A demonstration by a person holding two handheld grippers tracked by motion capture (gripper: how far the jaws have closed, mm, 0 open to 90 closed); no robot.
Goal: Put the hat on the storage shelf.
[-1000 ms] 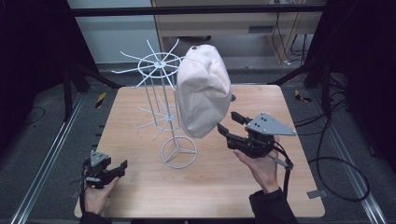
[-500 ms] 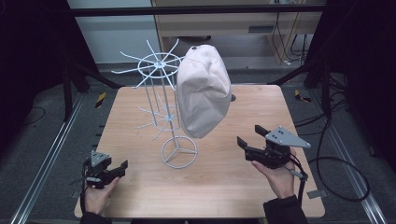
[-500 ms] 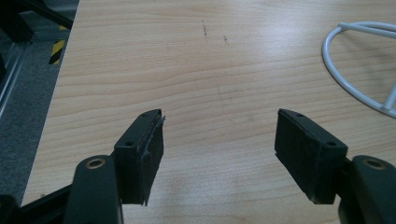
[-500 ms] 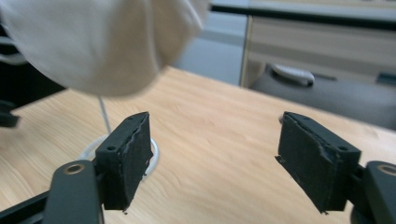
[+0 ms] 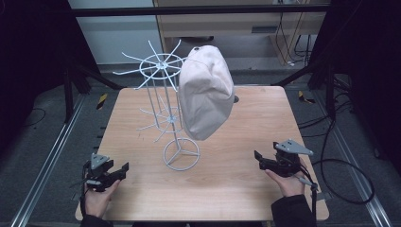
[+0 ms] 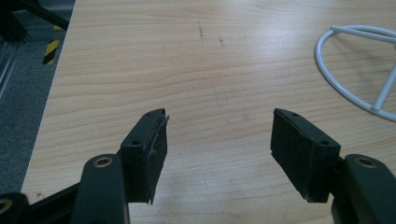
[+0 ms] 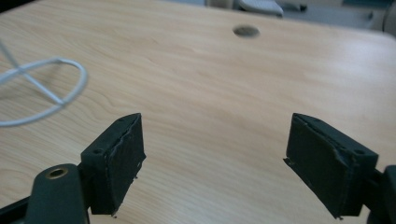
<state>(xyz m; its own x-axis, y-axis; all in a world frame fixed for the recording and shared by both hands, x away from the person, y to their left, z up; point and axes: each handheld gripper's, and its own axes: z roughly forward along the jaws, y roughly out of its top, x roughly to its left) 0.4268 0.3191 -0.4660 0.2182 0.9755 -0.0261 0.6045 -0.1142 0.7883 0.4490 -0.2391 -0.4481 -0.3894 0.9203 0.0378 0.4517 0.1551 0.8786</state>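
Two tools rest near the counter's (image 5: 142,109) front corners: left tool (image 5: 120,170) with empty jaws apart, just narrowing; right tool (image 5: 257,160) just spread, empty. Mid-counter, the cap (image 5: 205,92) hangs on the wire rack (image 5: 166,113). Hanging looks complete; the next move calls only for withdrawal.
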